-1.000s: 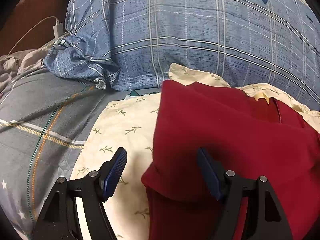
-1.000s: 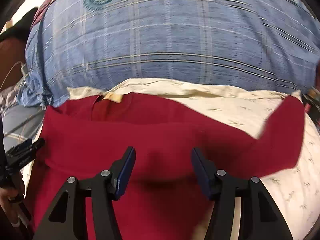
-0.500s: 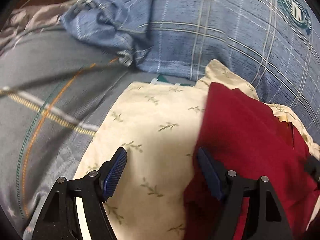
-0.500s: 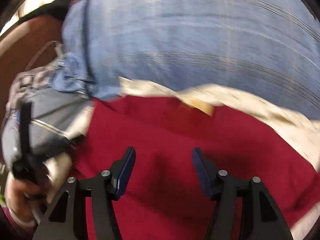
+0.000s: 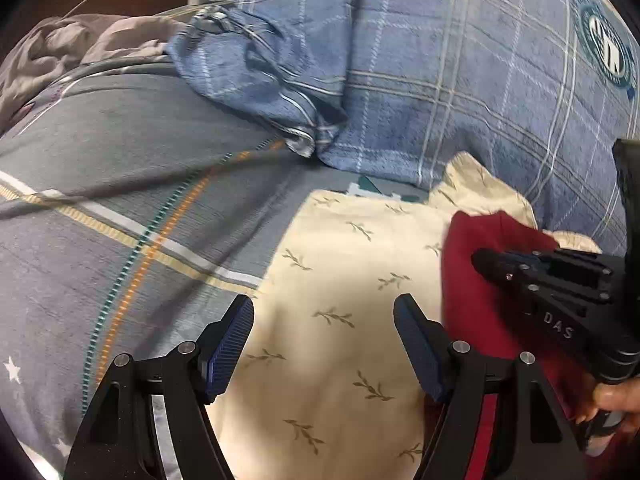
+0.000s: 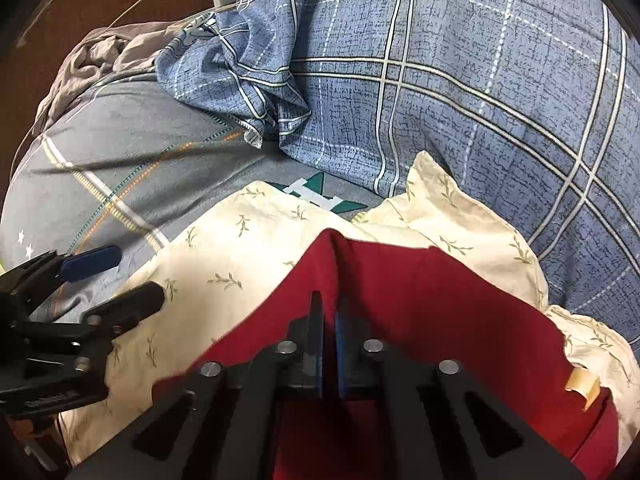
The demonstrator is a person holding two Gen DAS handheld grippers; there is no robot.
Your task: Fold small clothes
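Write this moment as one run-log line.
right hand-held gripper: shut on red garment | left hand-held gripper: open, over cream cloth

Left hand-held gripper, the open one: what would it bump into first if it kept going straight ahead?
Probably the cream leaf-print cloth: the left hand-held gripper hangs open right over it, empty. Farther along that line sits the blue plaid pillow. Depth is hard to judge in this fisheye view.

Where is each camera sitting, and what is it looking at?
Left wrist: sits on the left tool, open, looking down its fingers at the cream leafy cloth; the right tool and a fingertip show.
Right wrist: sits on the right tool, pinching the red garment; the left tool shows.
Both see the blue plaid pillow.
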